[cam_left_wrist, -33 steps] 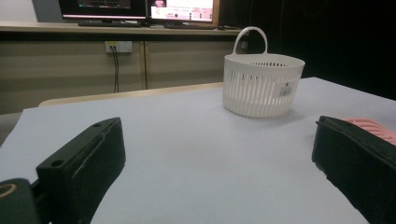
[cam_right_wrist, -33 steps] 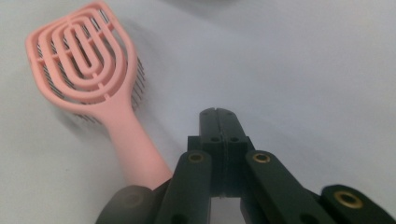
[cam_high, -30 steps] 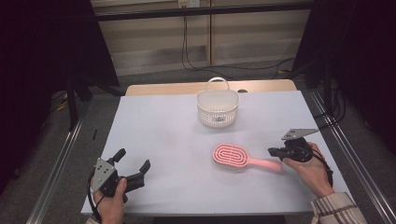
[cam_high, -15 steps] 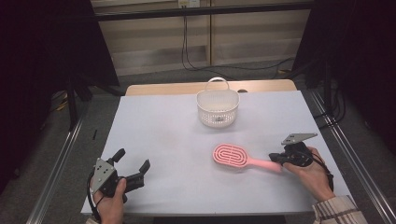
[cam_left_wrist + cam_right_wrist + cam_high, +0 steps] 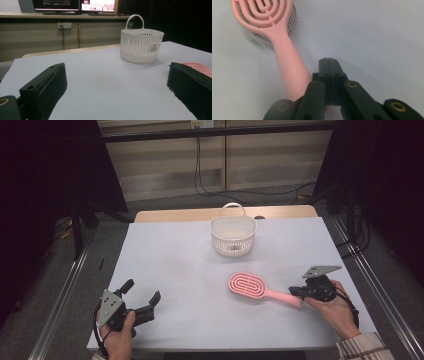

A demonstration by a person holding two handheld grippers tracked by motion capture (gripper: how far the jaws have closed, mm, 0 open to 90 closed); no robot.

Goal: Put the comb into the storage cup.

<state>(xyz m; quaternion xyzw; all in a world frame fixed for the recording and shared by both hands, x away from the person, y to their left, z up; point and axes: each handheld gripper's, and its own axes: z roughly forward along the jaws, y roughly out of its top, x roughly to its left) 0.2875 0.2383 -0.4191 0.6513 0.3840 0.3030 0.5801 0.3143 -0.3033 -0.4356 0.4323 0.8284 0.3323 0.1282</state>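
Right gripper (image 5: 296, 291) jaws pressed together, empty, beside pink hairbrush (image 5: 252, 287) handle end; left gripper (image 5: 141, 296) spread wide, idle near table (image 5: 170, 260) corner; white basket (image 5: 233, 236) farther back.

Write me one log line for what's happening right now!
left gripper: open, resting on table | right gripper: shut, beside pink brush handle, not gripping it | basket: upright, far side

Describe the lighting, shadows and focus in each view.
High view: the table is evenly lit, the surroundings dark. Left gripper view: the basket is sharp, casting a soft shadow; the near jaws are blurred. Right gripper view: the pink brush casts a faint shadow; the jaws are slightly soft.
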